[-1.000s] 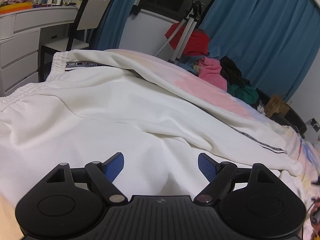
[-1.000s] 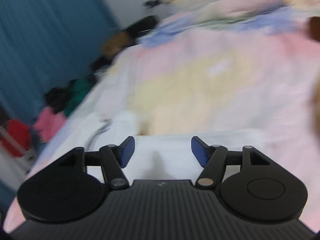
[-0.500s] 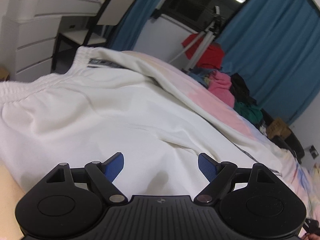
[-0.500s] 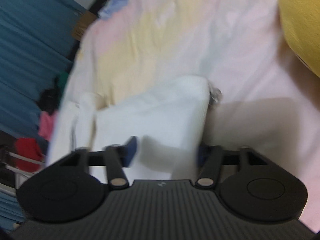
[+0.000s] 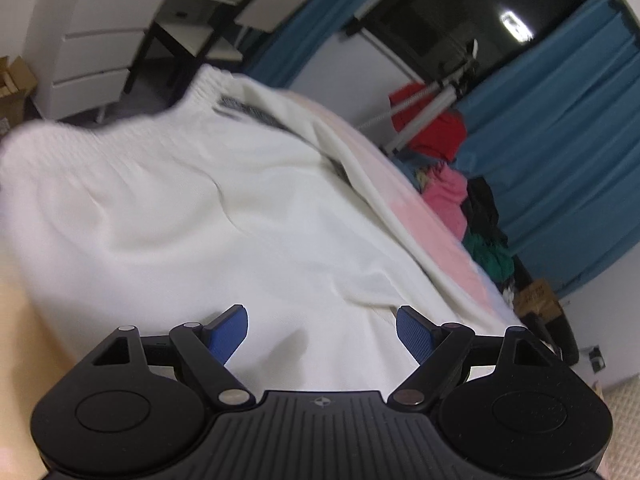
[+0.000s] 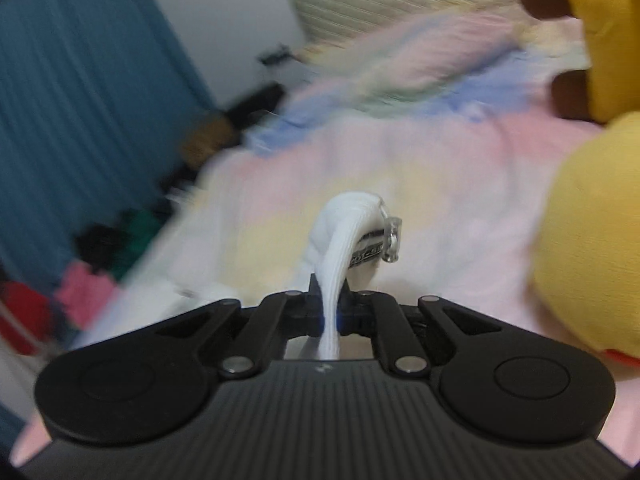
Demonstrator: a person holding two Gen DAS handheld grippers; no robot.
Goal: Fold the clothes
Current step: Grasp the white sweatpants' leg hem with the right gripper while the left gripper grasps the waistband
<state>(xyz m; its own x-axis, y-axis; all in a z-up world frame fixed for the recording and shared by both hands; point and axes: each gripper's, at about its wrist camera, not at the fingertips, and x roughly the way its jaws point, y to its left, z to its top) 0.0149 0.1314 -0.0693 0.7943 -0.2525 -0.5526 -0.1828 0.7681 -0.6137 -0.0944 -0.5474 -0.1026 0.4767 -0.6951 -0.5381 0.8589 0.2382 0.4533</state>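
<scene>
White trousers (image 5: 192, 216) with a ribbed elastic waistband lie spread over the bed in the left wrist view, waistband at the far left end. My left gripper (image 5: 322, 332) hovers open just above the cloth, blue pads (image 5: 228, 332) apart, nothing between them. In the right wrist view my right gripper (image 6: 330, 316) is shut on a bunched white cuff (image 6: 344, 236) of the trousers, which sticks up between the fingers with a clear toggle and a printed cord at its tip.
Pastel pink, yellow and blue bedsheet (image 6: 440, 168) under everything. A yellow plush toy (image 6: 592, 208) sits close at right. A heap of clothes (image 5: 452, 200), a tripod (image 5: 432, 100), blue curtains (image 5: 560, 128), a white dresser (image 5: 92, 48) and a chair (image 5: 264, 12) stand beyond the bed.
My right gripper closed on the trouser cuff and lifted it off the sheet. My left gripper stayed open and tilted, its view swinging over the waistband end.
</scene>
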